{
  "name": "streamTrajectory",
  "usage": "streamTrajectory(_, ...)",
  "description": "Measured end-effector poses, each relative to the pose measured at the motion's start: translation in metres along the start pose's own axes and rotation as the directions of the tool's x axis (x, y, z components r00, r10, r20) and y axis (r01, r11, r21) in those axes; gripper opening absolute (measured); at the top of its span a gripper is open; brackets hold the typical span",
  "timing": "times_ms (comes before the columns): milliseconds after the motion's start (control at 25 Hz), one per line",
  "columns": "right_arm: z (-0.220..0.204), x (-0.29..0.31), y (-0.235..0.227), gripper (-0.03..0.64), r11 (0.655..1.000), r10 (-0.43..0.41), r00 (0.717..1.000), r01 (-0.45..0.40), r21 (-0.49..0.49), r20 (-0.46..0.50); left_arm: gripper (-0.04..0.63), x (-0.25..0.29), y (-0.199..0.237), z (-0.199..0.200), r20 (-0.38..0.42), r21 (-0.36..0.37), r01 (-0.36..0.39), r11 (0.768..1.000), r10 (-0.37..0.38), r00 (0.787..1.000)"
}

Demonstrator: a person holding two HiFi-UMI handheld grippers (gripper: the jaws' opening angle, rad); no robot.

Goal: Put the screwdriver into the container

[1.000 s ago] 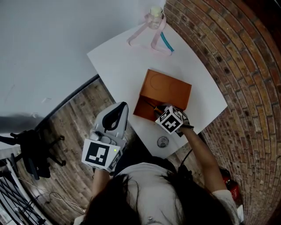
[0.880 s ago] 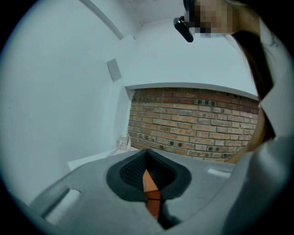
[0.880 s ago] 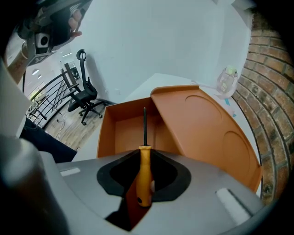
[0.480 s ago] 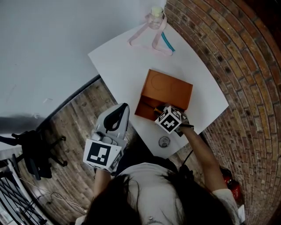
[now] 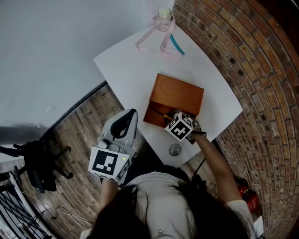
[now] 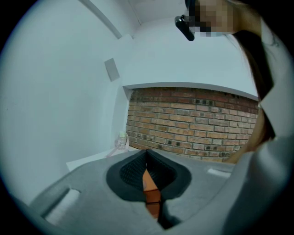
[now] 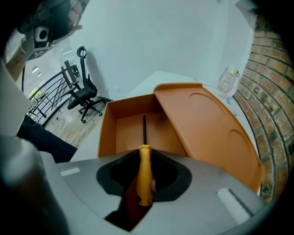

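The screwdriver has a yellow handle and a thin black shaft. My right gripper is shut on the handle. The shaft points down into the open compartment of the orange container, and its tip is close to the floor of the box. The container's lid leans open to the right. In the head view the container sits mid-table with the right gripper at its near edge. My left gripper hangs left of the table over the floor, jaws together, holding nothing.
A small clear bottle, a pink looped strap and a teal stick lie at the table's far corner. A small round metal piece sits near the front edge. A brick wall runs along the right. An office chair stands on the floor.
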State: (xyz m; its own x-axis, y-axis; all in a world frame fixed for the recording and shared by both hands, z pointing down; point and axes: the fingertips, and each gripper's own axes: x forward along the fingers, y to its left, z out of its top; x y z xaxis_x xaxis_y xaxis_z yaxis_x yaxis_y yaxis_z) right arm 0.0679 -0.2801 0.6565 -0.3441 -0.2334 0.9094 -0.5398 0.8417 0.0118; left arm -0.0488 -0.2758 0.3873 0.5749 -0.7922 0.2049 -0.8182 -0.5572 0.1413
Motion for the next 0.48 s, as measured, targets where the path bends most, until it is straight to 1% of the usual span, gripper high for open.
streamTrajectory(480, 0.008, -0.021, -0.002, 0.077, 0.996, -0.073, 0.994, 0.069, 0.056, 0.086, 0.0, -0.01, -0.01, 0.005, 0.002, 0.019, 0.018, 1.0, -0.018, 1.0)
